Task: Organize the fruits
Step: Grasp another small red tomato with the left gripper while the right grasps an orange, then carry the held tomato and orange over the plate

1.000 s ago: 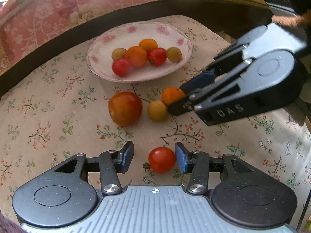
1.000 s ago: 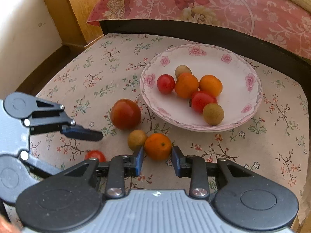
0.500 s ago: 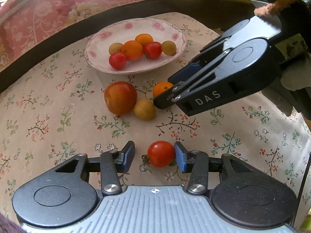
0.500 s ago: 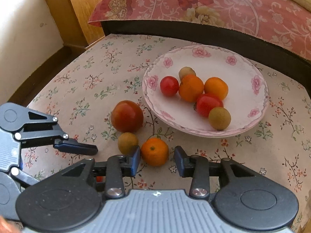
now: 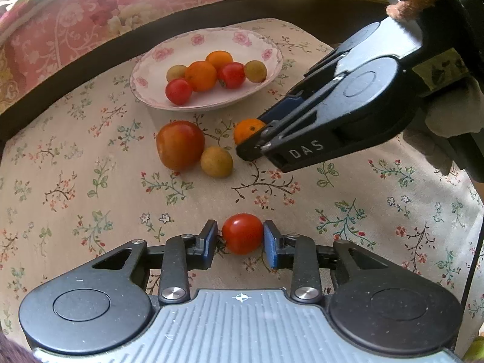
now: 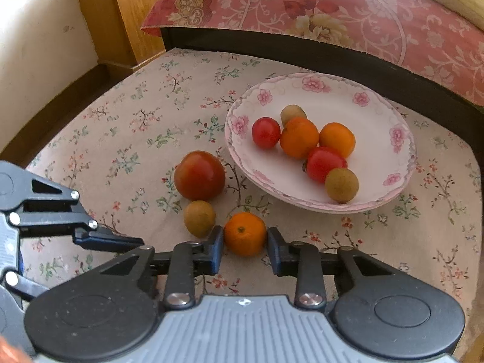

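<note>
A pink-flowered plate [image 5: 157, 96] [image 6: 393, 109] holds several small fruits. On the floral cloth beside it lie a large tomato [image 5: 180, 144] [image 6: 199, 175] and a brown longan [image 5: 216, 161] [image 6: 199, 218]. My left gripper [image 5: 240, 239] has closed in on a cherry tomato [image 5: 242, 233]; both pads sit against its sides. My right gripper [image 6: 245, 243] has its pads against a small orange [image 6: 245, 233] [image 5: 246, 128] that rests on the cloth. The right gripper also shows in the left wrist view [image 5: 254, 148].
A dark bed frame [image 6: 302, 51] with a red floral bedspread [image 6: 332, 6] runs behind the table. A wooden cabinet [image 6: 130, 15] and a white wall [image 6: 39, 36] stand at the left. The table edge falls off at the left [image 6: 60, 106].
Both grippers have narrowed around their fruit, the left on the cherry tomato and the right on the orange. Both cameras have pulled back a little from the plate.
</note>
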Motion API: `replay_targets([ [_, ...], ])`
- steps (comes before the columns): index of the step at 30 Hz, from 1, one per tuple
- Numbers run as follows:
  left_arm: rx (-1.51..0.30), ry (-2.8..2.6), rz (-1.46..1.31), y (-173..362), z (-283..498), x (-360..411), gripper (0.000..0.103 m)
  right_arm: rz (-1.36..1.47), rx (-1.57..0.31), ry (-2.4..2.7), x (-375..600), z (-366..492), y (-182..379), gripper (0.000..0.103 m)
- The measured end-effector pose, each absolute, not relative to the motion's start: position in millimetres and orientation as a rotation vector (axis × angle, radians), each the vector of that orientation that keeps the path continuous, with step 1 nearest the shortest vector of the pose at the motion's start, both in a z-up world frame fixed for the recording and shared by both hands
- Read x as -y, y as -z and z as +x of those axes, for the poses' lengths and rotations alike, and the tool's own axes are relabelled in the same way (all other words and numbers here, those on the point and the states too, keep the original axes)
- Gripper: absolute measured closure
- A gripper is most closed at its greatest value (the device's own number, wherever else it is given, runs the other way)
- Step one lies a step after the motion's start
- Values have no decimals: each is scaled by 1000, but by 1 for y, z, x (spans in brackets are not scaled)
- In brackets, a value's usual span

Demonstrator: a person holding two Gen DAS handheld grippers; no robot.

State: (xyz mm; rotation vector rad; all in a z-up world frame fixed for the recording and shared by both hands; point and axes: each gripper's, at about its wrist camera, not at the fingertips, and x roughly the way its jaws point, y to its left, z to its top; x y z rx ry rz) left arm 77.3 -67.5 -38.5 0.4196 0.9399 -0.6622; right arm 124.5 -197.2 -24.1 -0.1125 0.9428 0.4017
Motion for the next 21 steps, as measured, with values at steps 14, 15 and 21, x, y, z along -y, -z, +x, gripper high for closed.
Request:
replay_targets([
  [14,-921,621,407,41,90,60,61,-133,-944,-399,206,113,25,69],
  [15,-920,624,407,41,90,59,59,-135,-942,-400,206,112,25,69],
  [21,-921,627,422,40,86,57,47,-133,-945,-401,205,115,25,66],
])
